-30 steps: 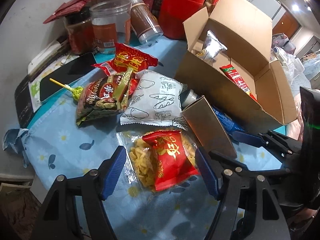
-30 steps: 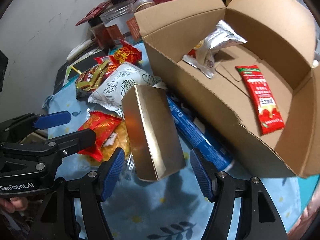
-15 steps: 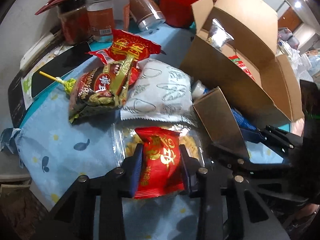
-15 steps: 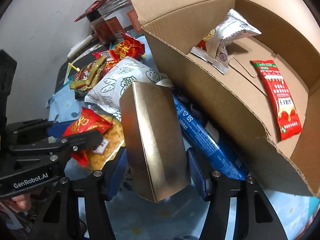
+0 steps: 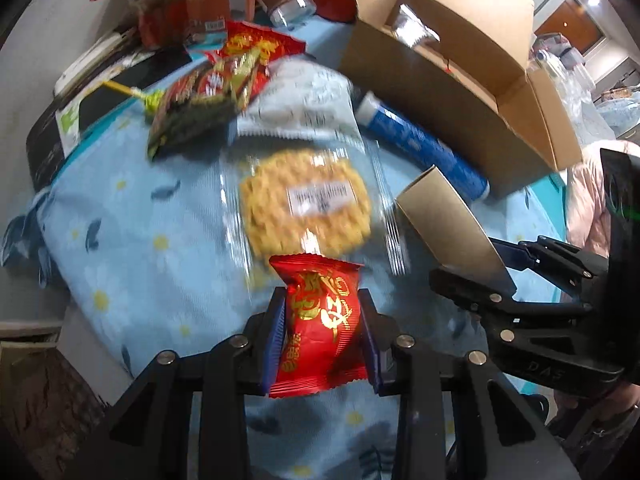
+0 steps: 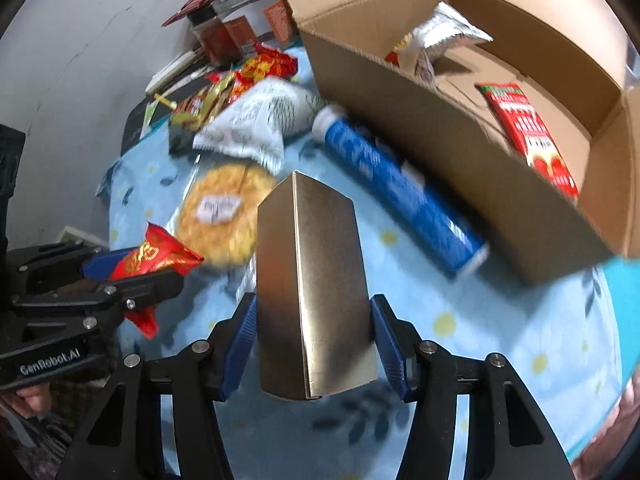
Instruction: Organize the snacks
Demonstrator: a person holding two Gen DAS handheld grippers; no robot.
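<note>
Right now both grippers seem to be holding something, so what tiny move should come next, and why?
Probably carry both over to the cardboard box and let go there. The left gripper is shut on the red snack packet and the right gripper on the gold box, both lifted off the blue cloth. The open box already holds a silver packet and a red sachet.

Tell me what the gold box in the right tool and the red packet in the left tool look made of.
Gold rectangular box: likely foil-faced card; sharp folded edges, brushed metallic sheen. Small red packet with gold print: thin glossy plastic film, probably; it crumples between the pads and has a crimped end seam. Both tools are closed on them.
</note>
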